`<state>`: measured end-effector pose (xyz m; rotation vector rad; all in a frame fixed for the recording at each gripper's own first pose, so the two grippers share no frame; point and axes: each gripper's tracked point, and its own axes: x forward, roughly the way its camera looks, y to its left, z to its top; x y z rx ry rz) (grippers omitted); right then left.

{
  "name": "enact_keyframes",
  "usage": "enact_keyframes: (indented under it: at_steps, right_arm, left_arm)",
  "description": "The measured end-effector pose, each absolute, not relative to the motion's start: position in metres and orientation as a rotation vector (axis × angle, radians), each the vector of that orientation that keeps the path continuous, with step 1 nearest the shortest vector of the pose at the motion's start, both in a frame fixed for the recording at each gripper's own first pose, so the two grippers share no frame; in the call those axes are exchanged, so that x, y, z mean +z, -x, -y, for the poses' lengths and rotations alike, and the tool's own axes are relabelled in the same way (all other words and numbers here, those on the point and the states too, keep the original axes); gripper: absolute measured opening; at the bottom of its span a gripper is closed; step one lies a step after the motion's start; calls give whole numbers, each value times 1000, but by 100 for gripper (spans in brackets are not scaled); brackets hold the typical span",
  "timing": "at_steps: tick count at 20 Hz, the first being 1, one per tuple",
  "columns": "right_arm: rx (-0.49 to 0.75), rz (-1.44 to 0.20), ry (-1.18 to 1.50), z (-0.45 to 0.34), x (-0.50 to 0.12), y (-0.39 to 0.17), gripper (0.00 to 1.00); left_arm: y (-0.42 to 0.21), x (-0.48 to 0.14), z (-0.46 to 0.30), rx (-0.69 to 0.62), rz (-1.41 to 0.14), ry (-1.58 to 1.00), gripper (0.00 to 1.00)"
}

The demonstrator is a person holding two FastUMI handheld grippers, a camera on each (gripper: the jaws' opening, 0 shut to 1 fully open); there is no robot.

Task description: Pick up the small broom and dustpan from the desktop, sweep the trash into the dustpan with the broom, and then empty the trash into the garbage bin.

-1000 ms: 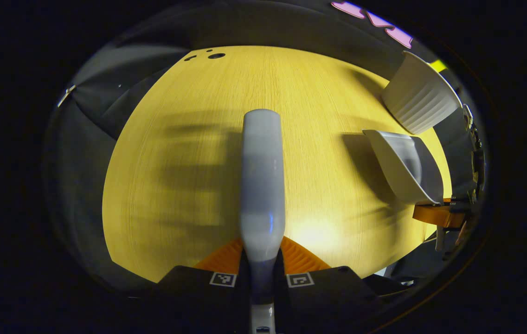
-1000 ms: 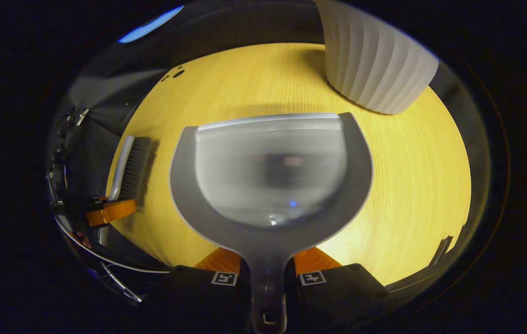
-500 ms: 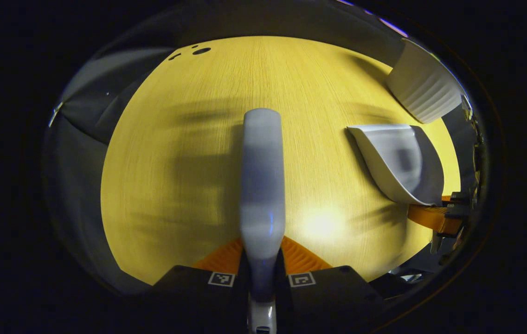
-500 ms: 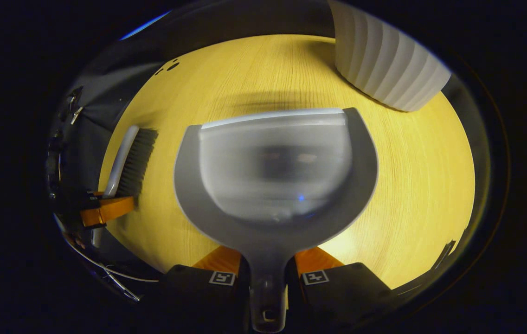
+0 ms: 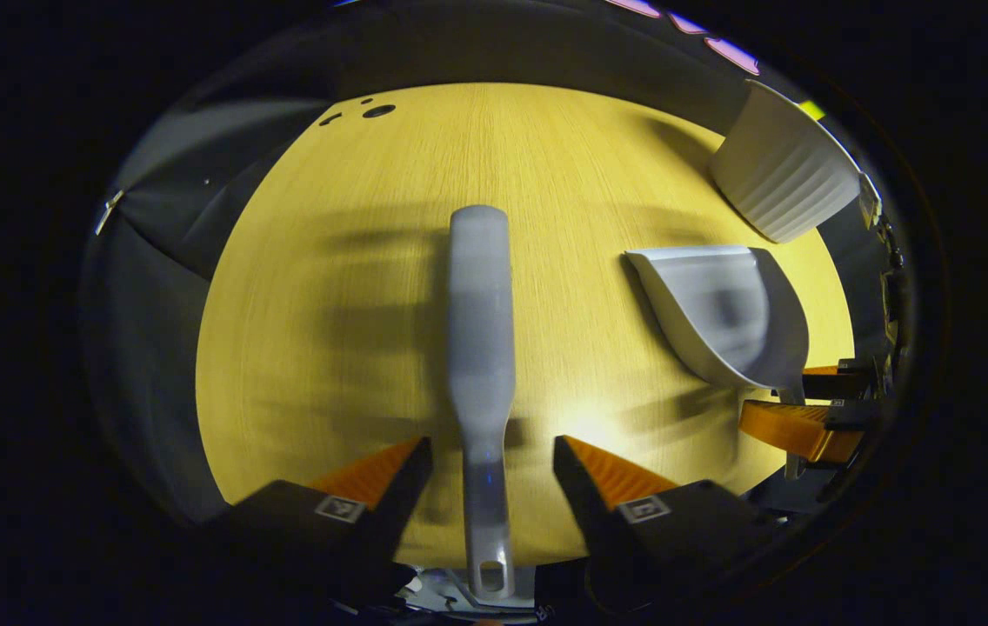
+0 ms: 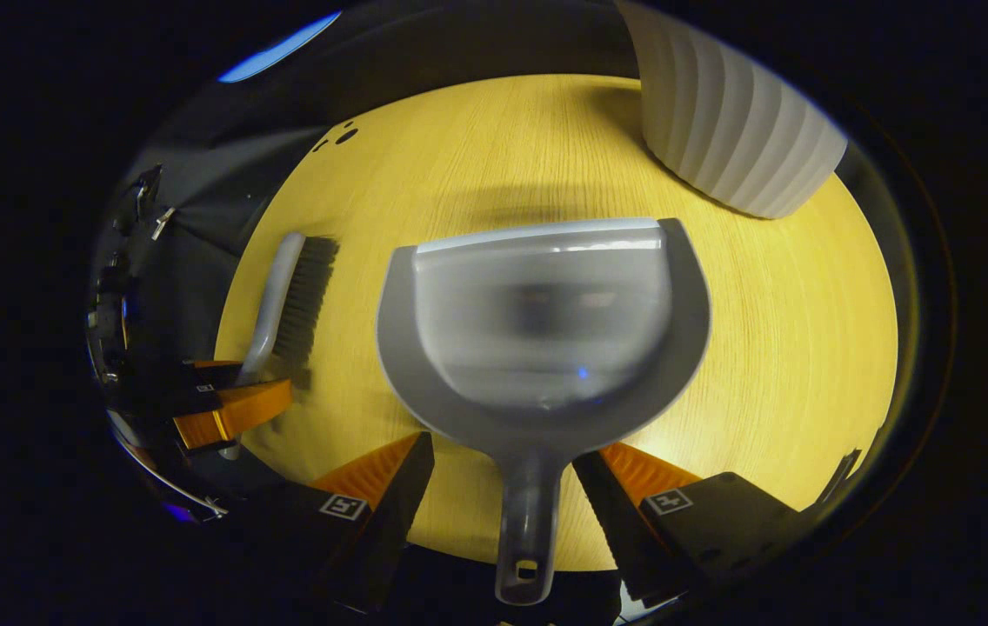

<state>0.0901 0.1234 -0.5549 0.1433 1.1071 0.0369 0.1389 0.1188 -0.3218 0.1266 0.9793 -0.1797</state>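
In the left gripper view, the left gripper (image 5: 492, 461) has its fingers spread wide at the bottom of the frame, gripping nothing. The broom (image 5: 480, 348) lies on the yellow wooden surface (image 5: 337, 287), running from the center of the frame down between the two fingers; its handle touches neither. At right in this view the dustpan (image 5: 720, 317) sits on the surface, with the bin (image 5: 781, 178) above it at upper right, near but apart.

In the right gripper view, the right gripper (image 6: 504, 469) is likewise wide open at the bottom of the frame, with the dustpan (image 6: 546, 330) filling the center and its handle lying free in the gap. The ribbed white bin (image 6: 733, 122) stands at upper right on the surface (image 6: 790, 348). The broom (image 6: 290, 296) lies at left, bristles toward the dustpan, with the left gripper (image 6: 229, 396) open around its handle at lower left.
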Motion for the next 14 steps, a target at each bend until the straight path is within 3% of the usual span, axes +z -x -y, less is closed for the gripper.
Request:
enact_keyframes:
  at_steps: [1,6,14]
  right_arm:
    - [38,-1096,-149,-124,-548,-89,99]
    - [68,-977,-69,-114,-491,-87,99]
    - [107,-541,114,-130,-351,-94,99]
  left_arm:
    - [-137,-321,-121,-172,-966,-124,100]
    - [-110,-281,-118,-198,-850,-133,96]
    - [-72,-146,-101,-176,-345,-15,96]
